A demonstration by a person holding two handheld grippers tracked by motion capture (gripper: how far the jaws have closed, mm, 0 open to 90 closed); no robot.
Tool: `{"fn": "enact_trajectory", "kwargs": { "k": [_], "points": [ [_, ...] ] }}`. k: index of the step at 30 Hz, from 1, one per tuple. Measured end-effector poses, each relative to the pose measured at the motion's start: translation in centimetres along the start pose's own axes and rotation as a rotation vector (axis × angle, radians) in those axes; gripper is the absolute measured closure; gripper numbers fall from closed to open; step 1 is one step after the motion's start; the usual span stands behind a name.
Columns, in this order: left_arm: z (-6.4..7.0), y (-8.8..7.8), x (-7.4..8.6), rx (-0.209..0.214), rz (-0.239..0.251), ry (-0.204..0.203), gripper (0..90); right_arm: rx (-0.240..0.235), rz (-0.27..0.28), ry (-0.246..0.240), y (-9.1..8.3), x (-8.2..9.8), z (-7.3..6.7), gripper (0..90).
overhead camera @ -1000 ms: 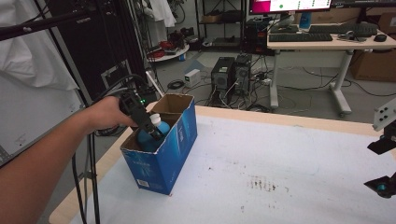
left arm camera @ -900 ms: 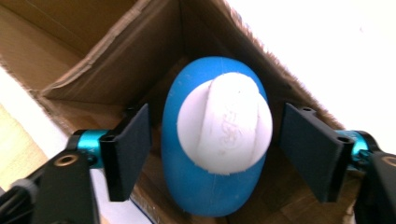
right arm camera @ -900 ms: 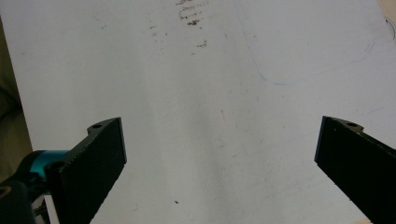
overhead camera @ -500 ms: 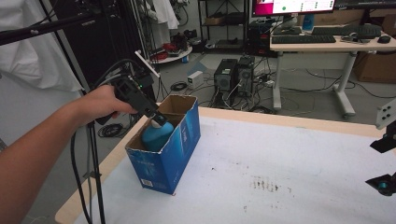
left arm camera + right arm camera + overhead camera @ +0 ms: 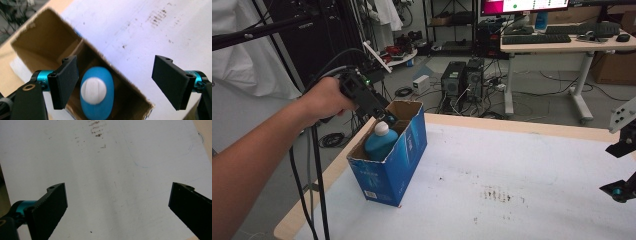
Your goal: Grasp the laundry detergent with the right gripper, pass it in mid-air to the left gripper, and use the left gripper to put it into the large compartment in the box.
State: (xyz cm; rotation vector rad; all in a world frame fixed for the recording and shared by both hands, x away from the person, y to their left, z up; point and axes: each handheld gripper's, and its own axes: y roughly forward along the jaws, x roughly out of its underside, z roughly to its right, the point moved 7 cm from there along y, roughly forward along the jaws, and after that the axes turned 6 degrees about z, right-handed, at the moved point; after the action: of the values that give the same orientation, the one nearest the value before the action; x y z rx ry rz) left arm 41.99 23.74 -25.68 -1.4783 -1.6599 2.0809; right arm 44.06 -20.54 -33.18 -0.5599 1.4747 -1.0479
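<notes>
The blue bottle [image 5: 381, 142] with its white cap stood upright inside the open blue cardboard box [image 5: 407, 150], which sat near the left edge of the white table [image 5: 512, 180]. The left gripper [image 5: 384, 119] hung just above the box's far opening, and its jaws had just been opening; in the left gripper view they stood apart with nothing between them. From there the bottle [image 5: 97, 93] lay below, close beside one pad but free of it, inside the box [image 5: 37, 47]. The bottle looked released, resting on its own in the box.

The right gripper [image 5: 619, 170] was well away at the right edge of the table, over bare tabletop [image 5: 112, 182], with its jaws spread wide and empty.

By my reading, the step in hand was the end of placing the bottle in the box: the drop was made and the left gripper was clear of the cap. The next move probably called for lifting the left gripper straight up and away from the box so that the pads did not catch the cardboard rim or knock the bottle over, and only then turning toward whatever came next.
</notes>
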Motion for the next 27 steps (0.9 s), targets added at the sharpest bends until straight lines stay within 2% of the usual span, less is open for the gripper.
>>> {"fn": "enact_trajectory", "kwargs": {
  "k": [3,5,8,12,15,19,22,23,24,26,27],
  "points": [
    [0.6,0.3,-0.4,0.013,-0.009,0.015,20.8,0.003,0.007,0.006,-0.1,0.0,0.1,1.1],
    [0.9,0.6,-0.8,0.005,-0.022,0.024,5.5,0.004,0.015,0.009,-0.2,0.0,0.2,1.2],
    [1.4,0.9,-1.4,-0.005,-0.014,0.050,5.3,0.006,0.017,0.006,-0.2,0.0,0.3,1.2],
    [2.1,1.0,-2.4,0.003,0.006,0.050,1.6,0.011,0.021,0.009,-0.3,0.0,0.2,1.2],
    [2.7,0.9,-3.4,0.004,0.017,0.075,1.6,0.013,0.024,0.010,-0.4,0.0,0.3,1.1],
    [3.8,1.1,-4.9,-0.018,0.030,0.100,1.6,0.012,0.031,0.012,-0.5,-0.1,0.2,1.2],
    [5.1,1.5,-6.5,-0.008,0.042,0.118,1.6,0.011,0.031,0.011,-0.4,-0.2,0.1,1.1],
    [5.1,1.5,-6.5,-0.008,0.042,0.118,1.7,0.011,0.031,0.011,-0.4,-0.2,0.1,1.1],
    [5.6,1.8,-7.1,0.006,0.035,0.117,1.7,0.008,0.032,0.011,-0.4,-0.3,0.1,1.1],
    [6.5,2.2,-7.8,0.050,0.028,0.146,1.7,0.008,0.033,0.014,-0.3,-0.4,0.0,1.2],
    [6.7,2.5,-8.2,0.050,0.027,0.146,1.7,0.008,0.033,0.015,-0.4,-0.4,-0.1,1.1]
  ]
}}
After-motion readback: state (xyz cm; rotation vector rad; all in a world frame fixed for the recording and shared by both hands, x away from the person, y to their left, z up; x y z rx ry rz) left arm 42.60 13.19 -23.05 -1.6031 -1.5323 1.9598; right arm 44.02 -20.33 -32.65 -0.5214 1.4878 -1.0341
